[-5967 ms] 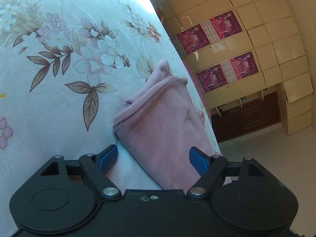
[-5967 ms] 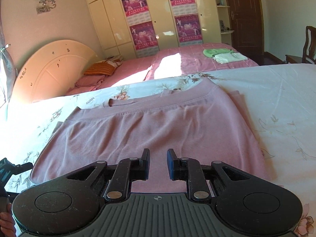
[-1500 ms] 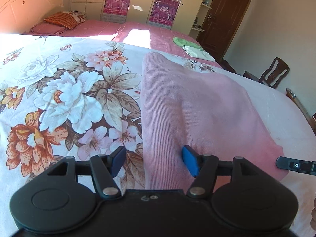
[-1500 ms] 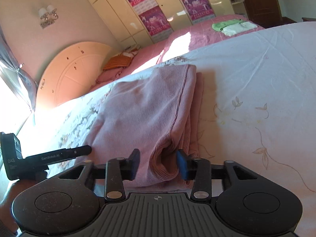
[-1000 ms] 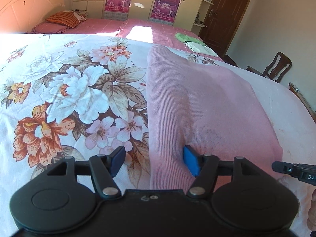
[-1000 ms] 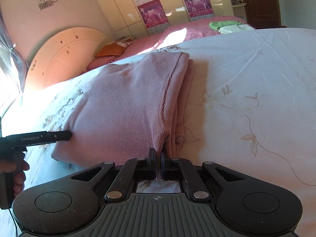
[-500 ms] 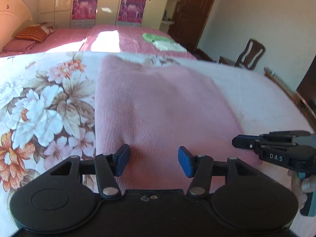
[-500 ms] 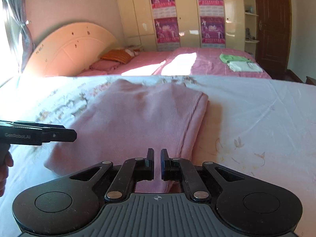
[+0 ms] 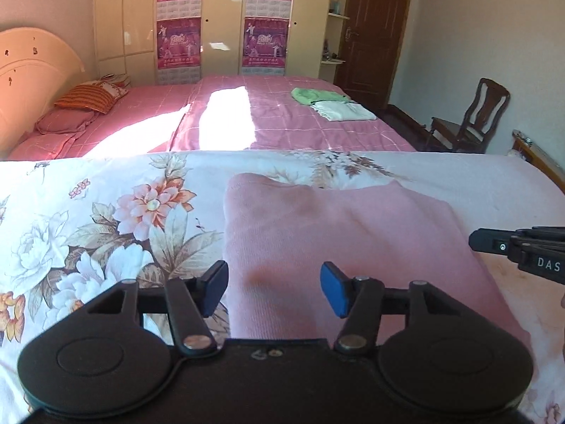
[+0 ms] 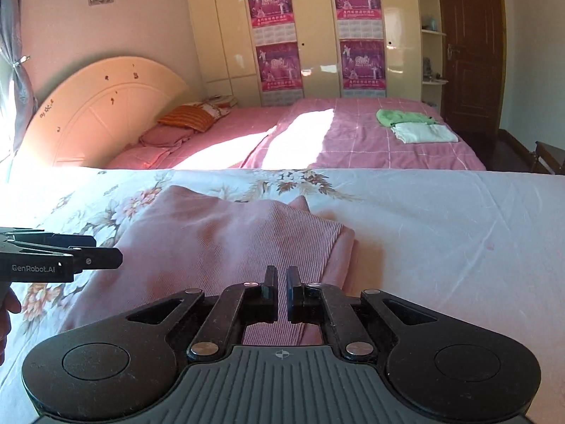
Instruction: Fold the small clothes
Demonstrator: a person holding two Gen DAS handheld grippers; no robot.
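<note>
Pink top [image 9: 339,243] lies folded on the floral sheet [image 9: 106,219] of the near bed, a rough oblong with its long axis running away from both cameras toward the far edge of the sheet. Far end narrower, with two soft bumps and a shallow dip between them; near end broader, passing under the grippers. In the right wrist view the top [image 10: 219,243] shows a doubled right edge: an upper layer of fine ribbed knit ends in a rounded fold, and a lower layer peeps out just beside it. Left edge straight, lying on the printed flowers. Surface mostly smooth, a few slack creases, faint darker blotches near the middle. Left gripper [image 9: 273,288] hangs over the near left part of the top, blue pads [image 9: 332,288] well apart, nothing pressed between them; its jaws have just been opening a little. Right gripper [image 10: 281,291] is closed, only a thin slit between its fingers, no cloth in it, over the near right corner of the top. Each gripper shows at the edge of the other's view. Beyond: a pink bed [image 9: 282,123] carrying a green cloth [image 9: 314,95] and a white cloth [image 9: 344,111], touching.
</note>
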